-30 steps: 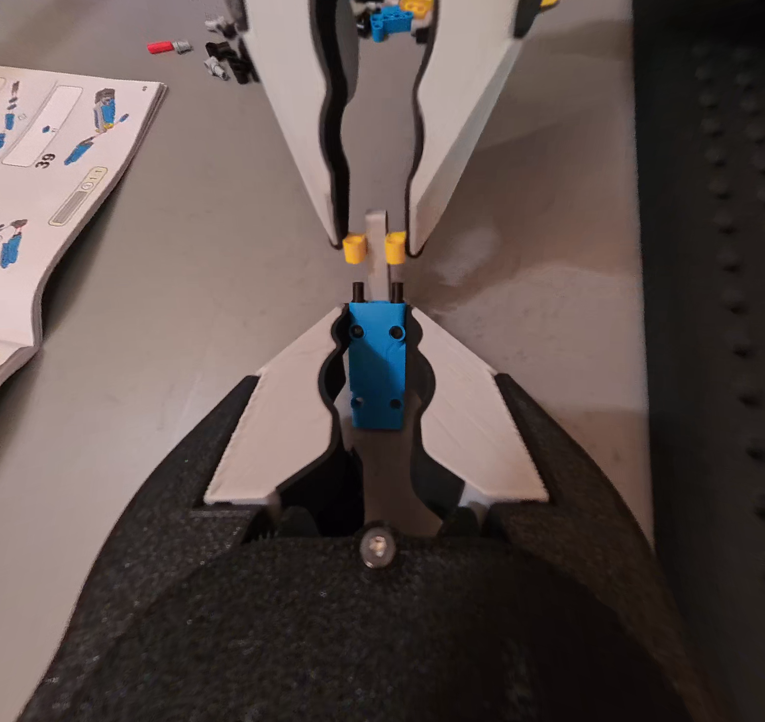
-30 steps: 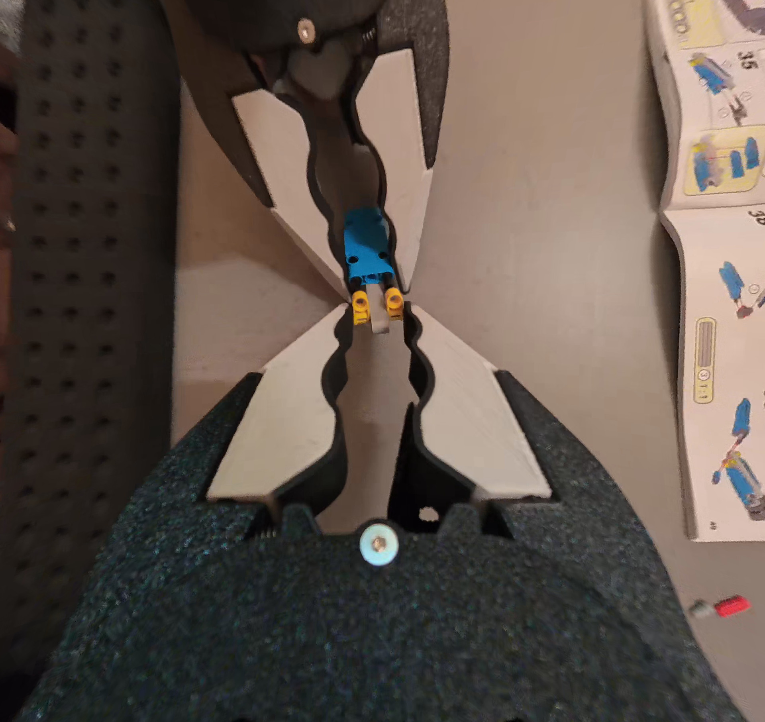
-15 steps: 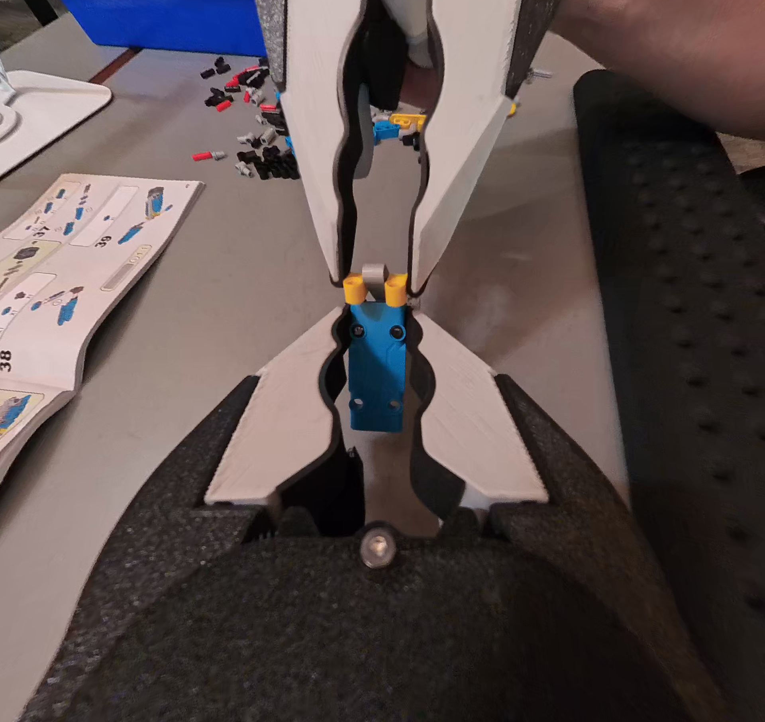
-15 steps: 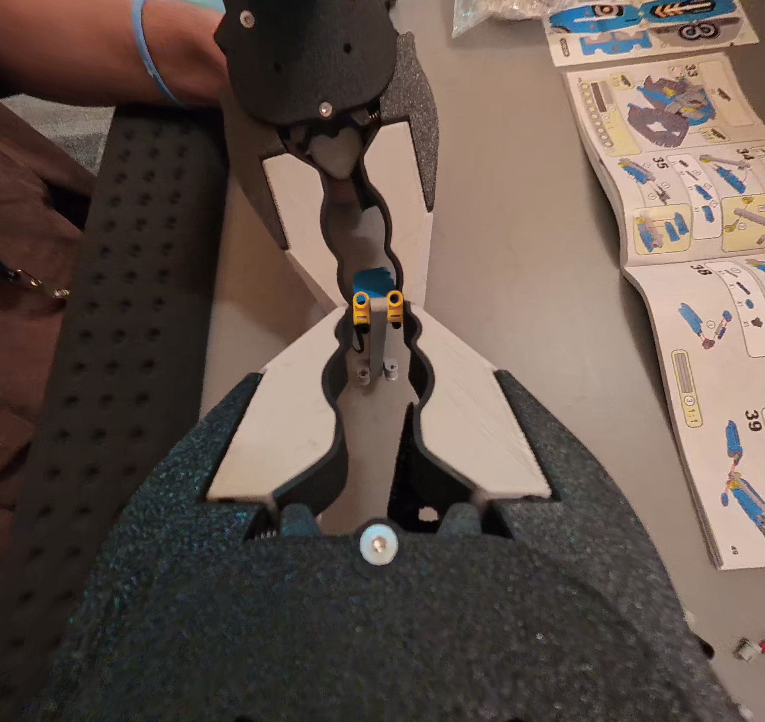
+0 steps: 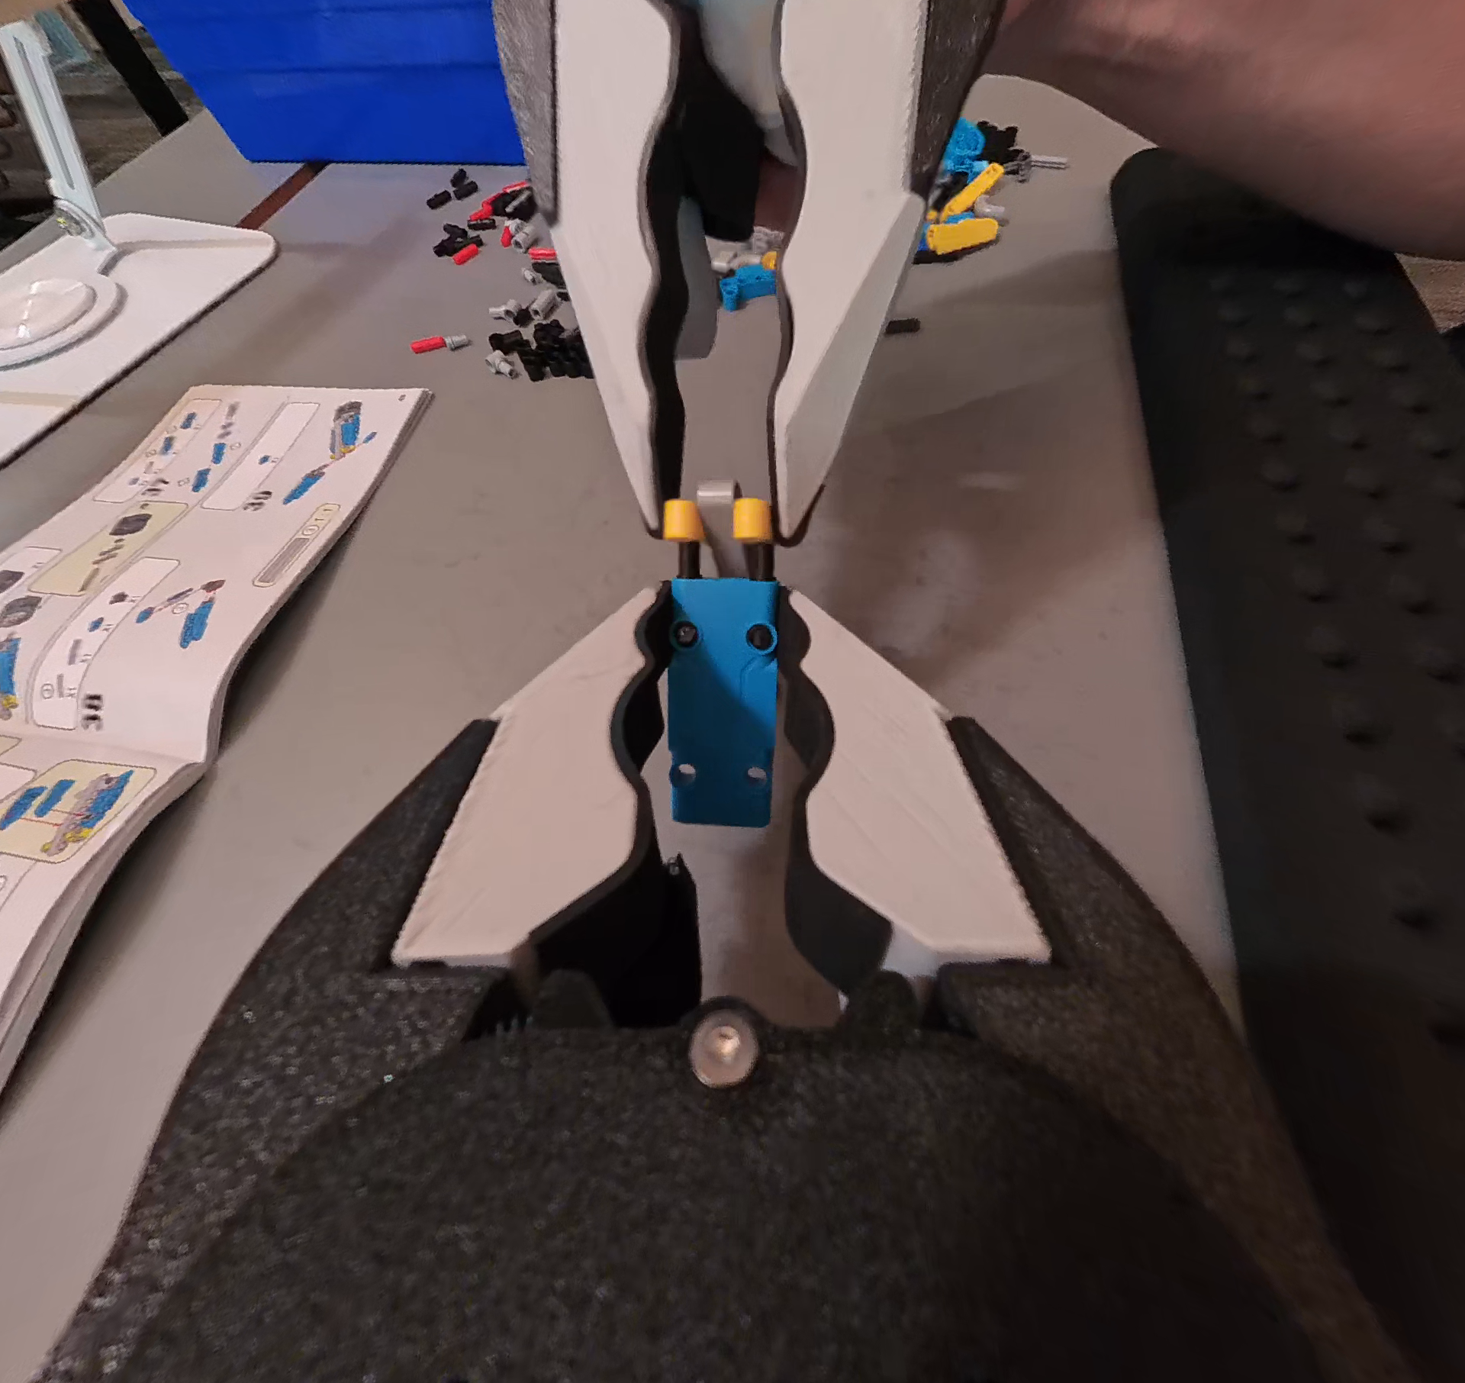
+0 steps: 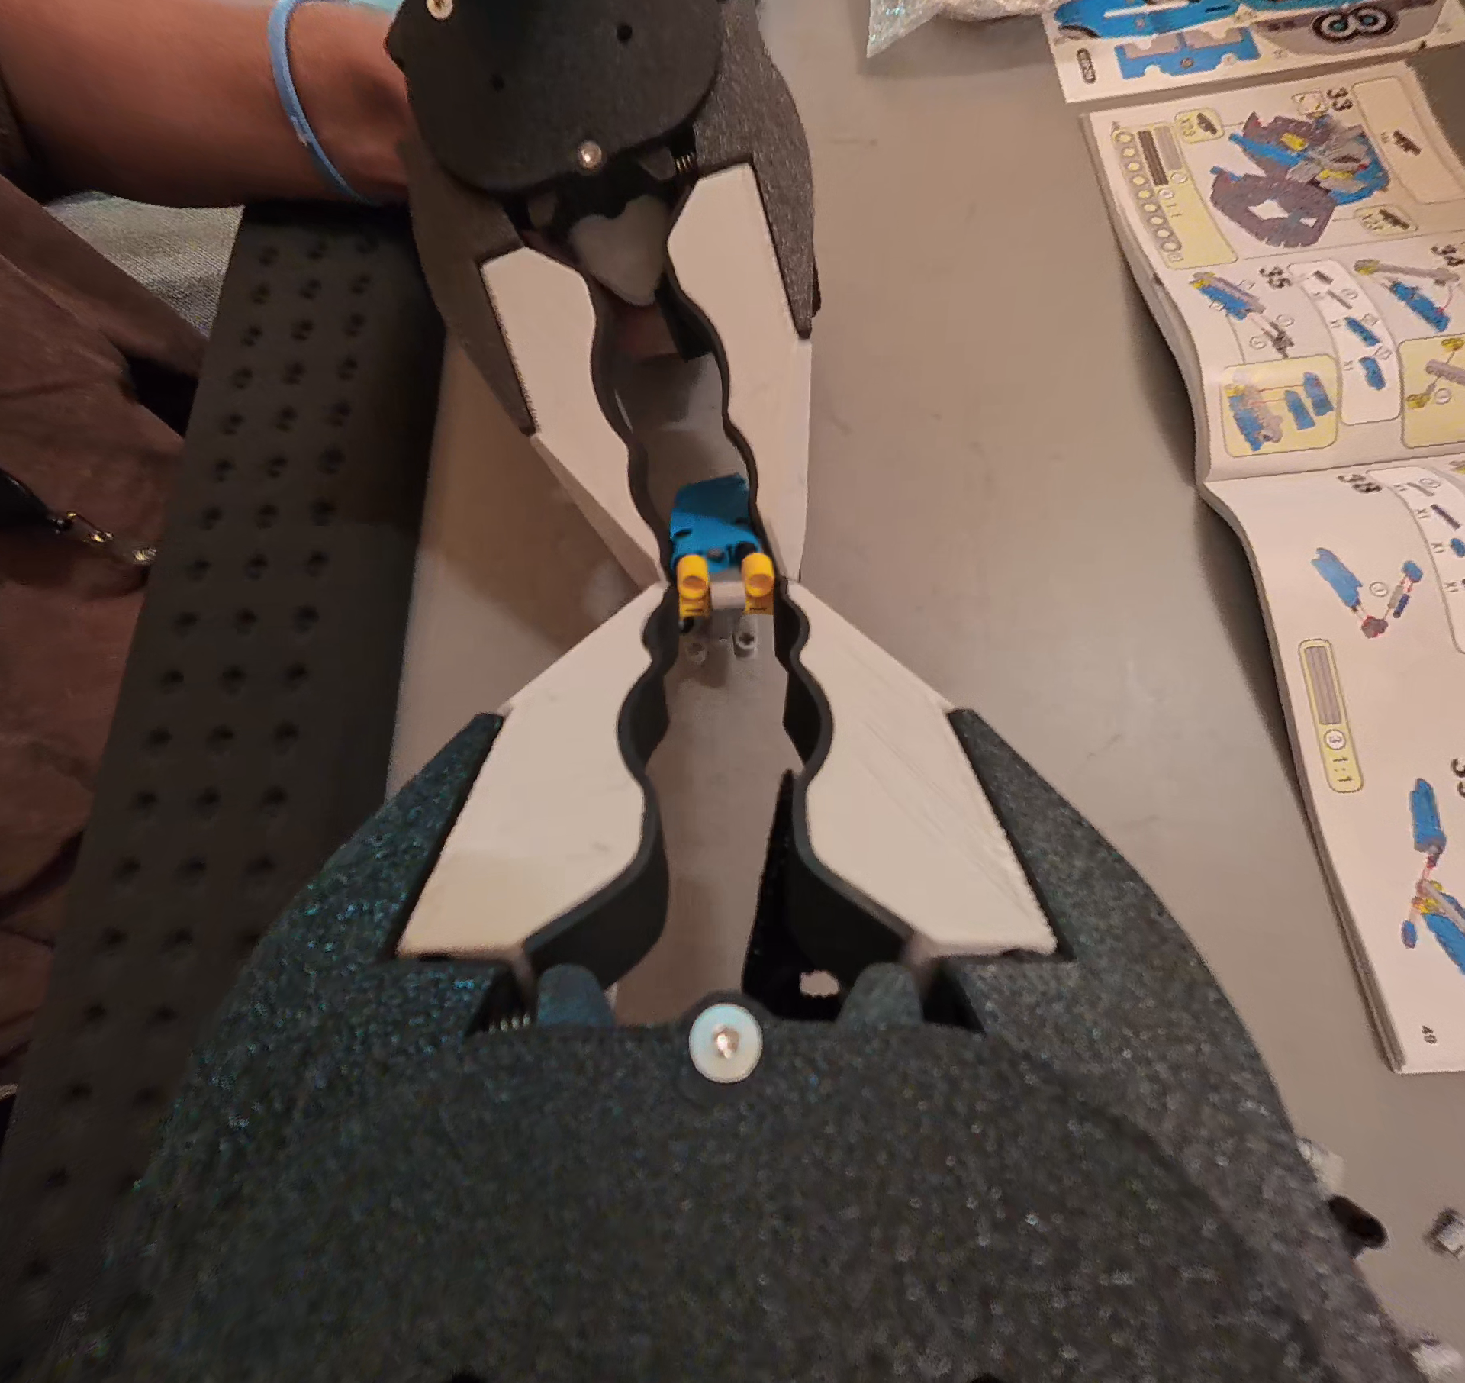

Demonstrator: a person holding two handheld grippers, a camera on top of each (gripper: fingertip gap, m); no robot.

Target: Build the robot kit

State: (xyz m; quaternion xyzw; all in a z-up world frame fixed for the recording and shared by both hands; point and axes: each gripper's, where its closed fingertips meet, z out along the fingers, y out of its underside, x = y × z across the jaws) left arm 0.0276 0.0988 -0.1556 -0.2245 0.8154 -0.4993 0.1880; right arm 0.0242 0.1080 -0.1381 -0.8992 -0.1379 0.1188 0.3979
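My left gripper (image 5: 720, 599) is clamped on the blue brick panel (image 5: 721, 710), which sits lengthwise between the fingers with its far end at the tips. Straight ahead, tip to tip, my right gripper (image 5: 717, 528) is squeezed on the small grey piece with two yellow bushes (image 5: 717, 516), both held up off the desk (image 5: 444, 631). Two black pins bridge the gap, running along the same line as the panel's long axis, so everything is collinear, yellow bushes just beyond the blue end.

From the right wrist view the yellow bushes (image 6: 723, 580) sit right at my fingertips with the blue panel (image 6: 709, 516) directly behind. Instruction booklet (image 5: 158, 552) lies toward the desk's left edge, loose parts pile (image 5: 523, 298) farther back, black perforated mat (image 5: 1308, 631) along the right edge.
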